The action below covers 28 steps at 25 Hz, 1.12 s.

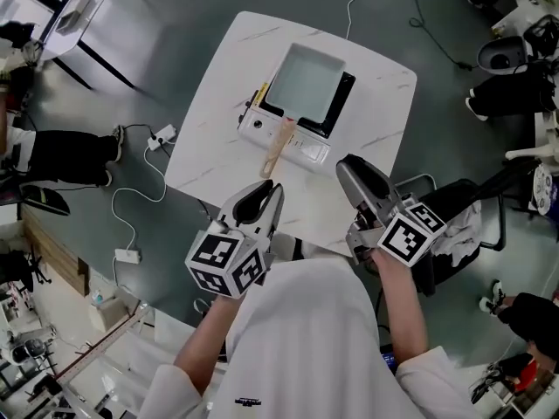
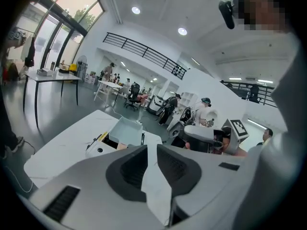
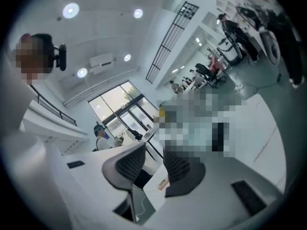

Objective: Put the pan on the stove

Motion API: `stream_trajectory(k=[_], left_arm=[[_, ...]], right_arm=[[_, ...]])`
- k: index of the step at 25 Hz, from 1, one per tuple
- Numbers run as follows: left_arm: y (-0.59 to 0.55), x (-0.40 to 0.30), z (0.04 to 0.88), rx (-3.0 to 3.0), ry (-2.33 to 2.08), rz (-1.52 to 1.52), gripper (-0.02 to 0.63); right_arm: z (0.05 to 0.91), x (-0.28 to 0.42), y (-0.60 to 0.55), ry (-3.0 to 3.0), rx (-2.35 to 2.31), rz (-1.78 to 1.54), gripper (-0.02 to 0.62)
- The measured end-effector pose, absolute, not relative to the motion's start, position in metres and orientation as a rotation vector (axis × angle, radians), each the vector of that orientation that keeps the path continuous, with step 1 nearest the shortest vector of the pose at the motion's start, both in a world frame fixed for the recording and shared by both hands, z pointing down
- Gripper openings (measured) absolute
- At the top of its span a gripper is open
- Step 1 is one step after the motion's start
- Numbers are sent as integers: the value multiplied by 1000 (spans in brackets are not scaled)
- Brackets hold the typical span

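A white, faintly veined bench stands on a smooth grey-green floor, with corded power strips lying on the floor to its left and a black chair just beside its right edge. The hall is large and white-walled, with tall windows at one side, a black railing along an upper gallery, and round lights set in the white ceiling. Another table and office chairs stand well back, and glazed doors let in daylight.
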<state>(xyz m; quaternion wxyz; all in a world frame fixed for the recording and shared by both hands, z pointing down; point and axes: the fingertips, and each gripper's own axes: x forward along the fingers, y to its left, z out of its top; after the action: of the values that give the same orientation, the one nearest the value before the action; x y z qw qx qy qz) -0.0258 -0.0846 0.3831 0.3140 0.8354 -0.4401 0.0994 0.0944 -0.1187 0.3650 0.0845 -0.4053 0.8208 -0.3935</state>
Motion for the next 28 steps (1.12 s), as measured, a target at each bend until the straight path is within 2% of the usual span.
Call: stream_trajectory(k=[2,3,7,15,28], left_arm=[[-84,-25,375,2225,-1171,244,15],[-83,-23,371,2244,-1173,240,3],[-75,-15,357,2332,-1185,266,2],[-65,0,347,2410,-1190,280,2],[-60,2,342,2435,-1195,266,2]], right_arm=[[354,101,-112,2522,-1255,-1063,118],[349,105,-109,2549,-1277,-1017,118],[331,117,-94,2626,-1357,-855,117],[318,135,-70,2735,-1569,-575,6],[324,127,-62,2741,-1625,-555,5]])
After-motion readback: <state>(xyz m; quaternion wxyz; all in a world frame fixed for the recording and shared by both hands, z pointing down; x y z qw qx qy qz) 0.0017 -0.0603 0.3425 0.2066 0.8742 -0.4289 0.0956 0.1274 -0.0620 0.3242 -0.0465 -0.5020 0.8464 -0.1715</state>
